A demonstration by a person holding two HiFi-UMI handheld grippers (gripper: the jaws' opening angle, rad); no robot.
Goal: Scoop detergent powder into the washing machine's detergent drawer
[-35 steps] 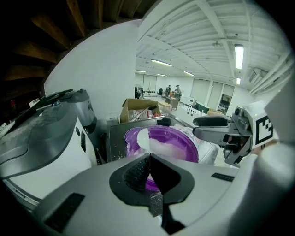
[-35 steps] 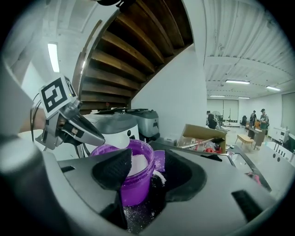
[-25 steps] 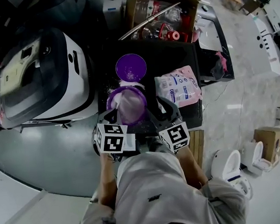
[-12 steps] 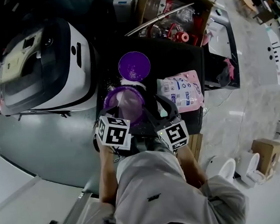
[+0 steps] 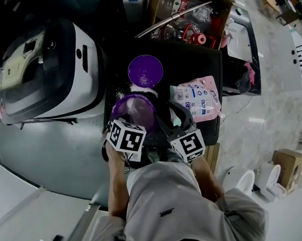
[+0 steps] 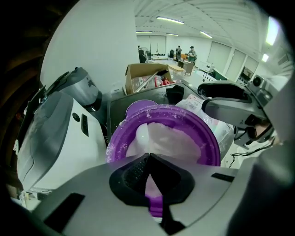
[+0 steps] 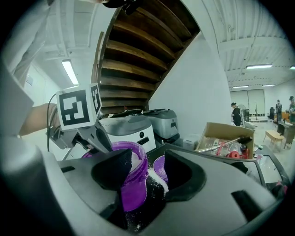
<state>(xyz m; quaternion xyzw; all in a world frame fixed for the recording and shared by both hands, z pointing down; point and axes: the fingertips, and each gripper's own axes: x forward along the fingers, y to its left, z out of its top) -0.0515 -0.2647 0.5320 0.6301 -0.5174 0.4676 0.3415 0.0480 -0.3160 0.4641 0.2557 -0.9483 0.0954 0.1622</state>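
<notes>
A purple jar (image 5: 135, 112) of white detergent powder stands on the black table (image 5: 188, 63), its purple lid (image 5: 145, 70) lying just behind it. The white washing machine (image 5: 49, 68) sits left of the table; I see no open drawer on it. My left gripper (image 5: 121, 120) is shut on the jar's near rim (image 6: 154, 203), and powder (image 6: 175, 143) fills the jar. Right of the jar, my right gripper (image 5: 166, 116) is open. In its own view the jar (image 7: 133, 184) shows behind its left jaw, with nothing between the jaws (image 7: 148, 161).
A pink detergent bag (image 5: 198, 96) lies on the table to the right. Behind the table stands a cardboard box (image 5: 190, 17) of bottles and a metal rod. Spilled powder (image 7: 159, 184) dusts the table beside the jar. Grey floor lies left of and below the machine.
The left gripper's marker cube has tilted and moved slightly up and right at the jar's rim. Jar, lid and right gripper keep their places.
</notes>
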